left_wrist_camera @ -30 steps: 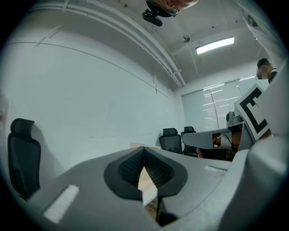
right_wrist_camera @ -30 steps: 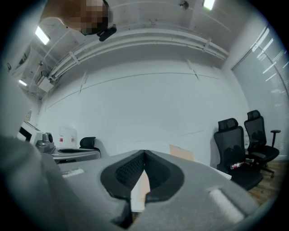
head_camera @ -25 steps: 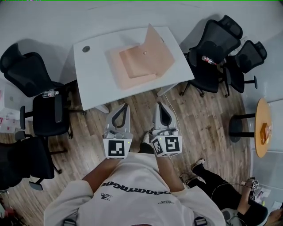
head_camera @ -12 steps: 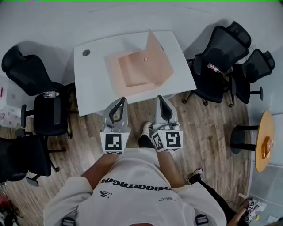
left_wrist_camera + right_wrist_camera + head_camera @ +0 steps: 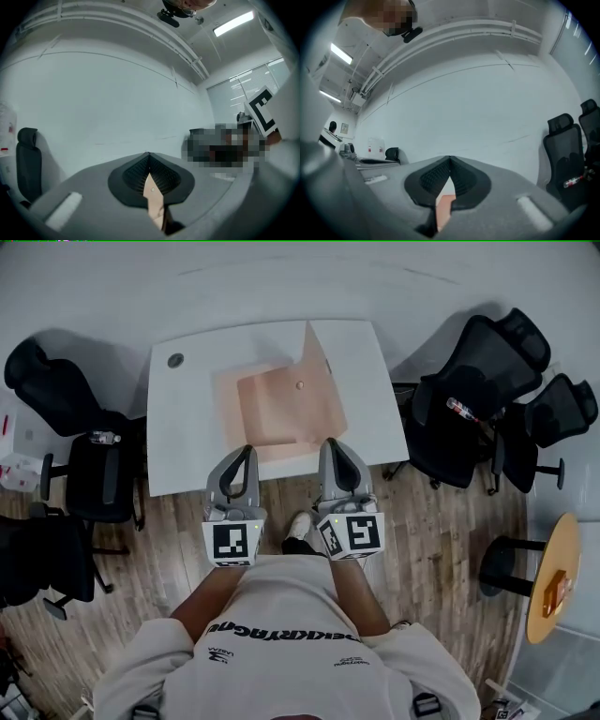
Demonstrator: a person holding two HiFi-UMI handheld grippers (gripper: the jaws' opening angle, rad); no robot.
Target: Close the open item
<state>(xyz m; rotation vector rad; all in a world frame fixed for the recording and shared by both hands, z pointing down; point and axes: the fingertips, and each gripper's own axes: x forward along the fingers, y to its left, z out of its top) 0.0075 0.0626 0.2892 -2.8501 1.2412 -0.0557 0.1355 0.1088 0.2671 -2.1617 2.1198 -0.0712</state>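
Head view and both gripper views of the approach step, before any contact. The open item is a flat peach-coloured case (image 5: pixel 253 418) lying on the white table (image 5: pixel 178 451), towards the near edge, with its flap (image 5: pixel 323 381) standing up along the case's right side. The left gripper (image 5: pixel 247 452) and the right gripper (image 5: pixel 330 443) hover side by side at the table's near edge, clear of the case. Each gripper view shows the jaws brought together at the tips with nothing between them; only a sliver of peach shows through the gap behind. Black office chairs (image 5: pixel 469 399) flank the table. Judged from this, closing calls for one gripper, probably the right, to reach past the flap's top edge and push it leftwards and down onto the base.
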